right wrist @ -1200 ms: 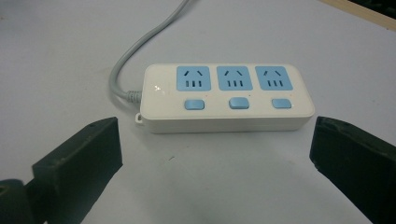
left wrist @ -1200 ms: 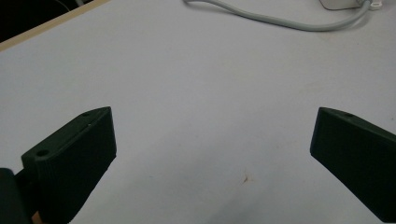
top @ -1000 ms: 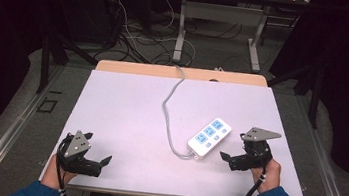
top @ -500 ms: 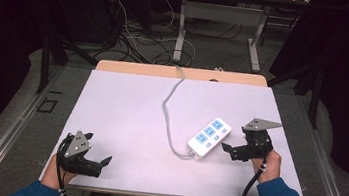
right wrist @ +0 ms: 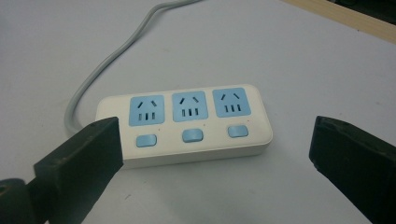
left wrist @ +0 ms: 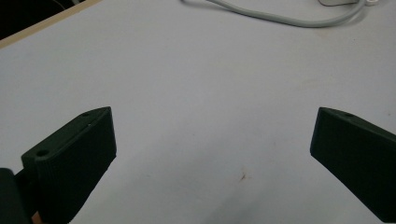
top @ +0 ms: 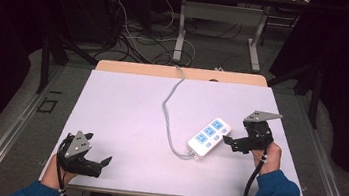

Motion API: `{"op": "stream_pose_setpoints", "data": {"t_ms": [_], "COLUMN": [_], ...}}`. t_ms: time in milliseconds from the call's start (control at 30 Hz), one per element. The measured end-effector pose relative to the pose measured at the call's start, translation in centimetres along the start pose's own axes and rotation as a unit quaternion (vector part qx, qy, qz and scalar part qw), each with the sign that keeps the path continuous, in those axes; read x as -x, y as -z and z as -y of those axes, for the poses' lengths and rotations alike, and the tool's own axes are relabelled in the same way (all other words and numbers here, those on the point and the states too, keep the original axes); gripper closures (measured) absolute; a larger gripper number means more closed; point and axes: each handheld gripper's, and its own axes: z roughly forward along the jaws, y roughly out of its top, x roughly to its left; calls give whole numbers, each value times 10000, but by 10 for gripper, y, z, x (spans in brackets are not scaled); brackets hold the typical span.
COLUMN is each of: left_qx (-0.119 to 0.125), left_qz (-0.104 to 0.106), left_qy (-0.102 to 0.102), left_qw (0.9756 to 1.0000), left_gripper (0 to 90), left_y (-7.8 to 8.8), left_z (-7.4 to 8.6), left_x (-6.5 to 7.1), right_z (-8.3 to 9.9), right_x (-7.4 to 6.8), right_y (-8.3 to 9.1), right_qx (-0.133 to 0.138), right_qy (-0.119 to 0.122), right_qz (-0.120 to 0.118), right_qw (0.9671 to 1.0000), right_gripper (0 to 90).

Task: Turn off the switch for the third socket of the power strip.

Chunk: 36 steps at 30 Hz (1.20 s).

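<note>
White power strip [right wrist: 187,126], three blue sockets, no legible writing

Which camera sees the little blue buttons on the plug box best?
The right gripper view: the power strip sits close, all three blue buttons plain below their sockets. In the high view it is small, buttons mere specks. The left gripper view catches just its edge and grey cord.

Left tongs [top: 96,161] gape low; right tongs [top: 227,141] gape, raised
</note>
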Motion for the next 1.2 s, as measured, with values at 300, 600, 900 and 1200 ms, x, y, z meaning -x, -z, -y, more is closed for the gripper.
{"op": "stream_pose_setpoints", "data": {"t_ms": [300, 600, 900, 1200], "left_qx": [-9, 4, 1, 1], "left_qz": [9, -20, -11, 4], "left_qy": [1, -49, -45, -51], "left_qw": [10000, 10000, 10000, 10000], "left_gripper": [1, 1, 0, 0], "left_y": [0, 0, 0, 0], "left_z": [0, 0, 0, 0], "left_x": [0, -1, -1, -1], "right_z": [-8, -15, -18, -19], "right_x": [7, 17, 22, 26], "right_y": [-8, -13, -19, -26], "right_qx": [-116, -151, -214, -377], "right_qy": [10, -113, -207, -303], "right_qz": [40, 33, 3, -8], "right_qw": [9999, 9998, 9996, 9988], "right_gripper": [21, 20, 4, 0]}}
